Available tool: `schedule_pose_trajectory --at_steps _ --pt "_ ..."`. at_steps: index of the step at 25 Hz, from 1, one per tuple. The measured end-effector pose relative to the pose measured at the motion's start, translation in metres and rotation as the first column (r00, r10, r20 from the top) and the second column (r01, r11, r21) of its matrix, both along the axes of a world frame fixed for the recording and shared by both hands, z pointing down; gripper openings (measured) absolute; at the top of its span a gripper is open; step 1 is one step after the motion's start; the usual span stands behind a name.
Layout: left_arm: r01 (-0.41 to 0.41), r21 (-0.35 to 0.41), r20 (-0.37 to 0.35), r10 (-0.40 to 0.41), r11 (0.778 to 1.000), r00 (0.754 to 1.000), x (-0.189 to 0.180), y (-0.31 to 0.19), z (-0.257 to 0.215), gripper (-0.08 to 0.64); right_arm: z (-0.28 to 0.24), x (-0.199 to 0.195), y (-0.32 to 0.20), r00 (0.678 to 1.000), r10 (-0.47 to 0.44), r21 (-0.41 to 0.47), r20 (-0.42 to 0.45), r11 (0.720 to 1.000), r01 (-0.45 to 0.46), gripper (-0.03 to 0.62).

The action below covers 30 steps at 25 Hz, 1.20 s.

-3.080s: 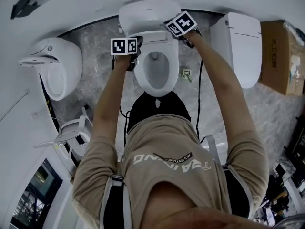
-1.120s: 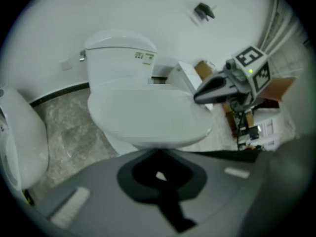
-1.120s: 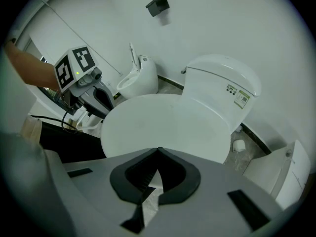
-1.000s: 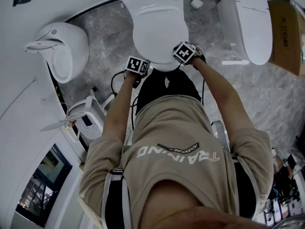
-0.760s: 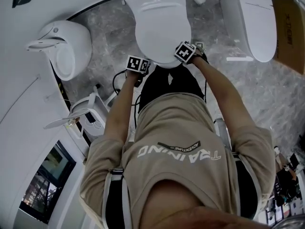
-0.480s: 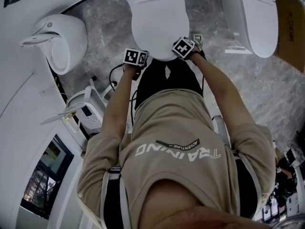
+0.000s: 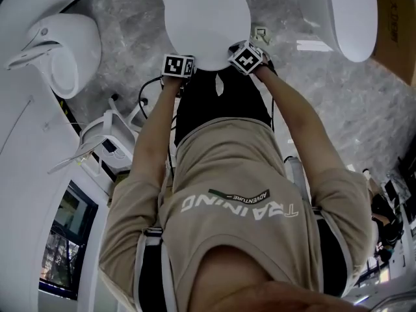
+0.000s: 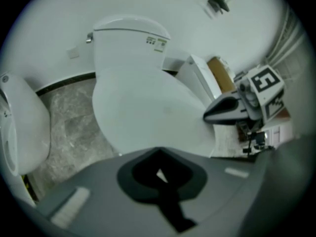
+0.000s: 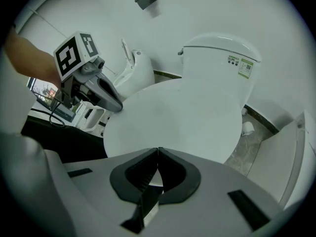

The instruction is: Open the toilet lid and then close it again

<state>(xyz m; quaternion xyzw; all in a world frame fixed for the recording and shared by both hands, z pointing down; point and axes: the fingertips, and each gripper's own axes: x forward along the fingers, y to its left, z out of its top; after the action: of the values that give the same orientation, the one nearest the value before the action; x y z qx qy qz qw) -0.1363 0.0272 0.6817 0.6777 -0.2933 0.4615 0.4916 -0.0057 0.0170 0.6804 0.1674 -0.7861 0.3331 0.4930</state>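
The white toilet lid (image 7: pixel 207 25) lies down over the bowl, in front of the tank (image 8: pixel 126 43). My left gripper (image 7: pixel 179 67) is at the lid's front left rim and my right gripper (image 7: pixel 246 58) at its front right rim. In the left gripper view the lid (image 8: pixel 148 112) fills the middle, and my left gripper (image 8: pixel 159 174) is shut with nothing between its jaws. The right gripper view shows the lid (image 9: pixel 182 117) beyond my right gripper (image 9: pixel 157 174), also shut and empty. Whether either tip touches the lid I cannot tell.
A second white fixture (image 7: pixel 62 51) stands at the left and another toilet (image 7: pixel 341 12) at the upper right, with a cardboard box (image 7: pixel 396 25) beyond it. A small white stand (image 7: pixel 104 138) with cables sits by my left arm. The floor is grey marble.
Three seconds ago the lid stood up and the bowl was open; now the lid covers the bowl. Both grippers have come down from the back to the lid's front rim.
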Motion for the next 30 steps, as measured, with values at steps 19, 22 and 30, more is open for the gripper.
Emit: schedule_pose_trajectory --at_steps 19,22,30 --pt "-0.22 -0.07 -0.09 0.213 0.973 0.973 0.015 0.035 0.065 0.005 0.069 0.016 0.033 0.977 0.215 -0.054 -0.011 0.975 -0.215 0.014" --pt "-0.241 -0.076 -0.088 0.234 0.968 0.968 0.017 0.04 0.076 0.005 0.079 0.017 0.038 0.978 0.209 -0.059 -0.023 0.976 -0.21 0.014" --pt "-0.246 -0.112 -0.096 0.236 0.963 0.967 0.019 0.05 0.108 0.005 0.111 0.019 0.049 0.983 0.179 -0.079 -0.036 0.98 -0.181 0.014"
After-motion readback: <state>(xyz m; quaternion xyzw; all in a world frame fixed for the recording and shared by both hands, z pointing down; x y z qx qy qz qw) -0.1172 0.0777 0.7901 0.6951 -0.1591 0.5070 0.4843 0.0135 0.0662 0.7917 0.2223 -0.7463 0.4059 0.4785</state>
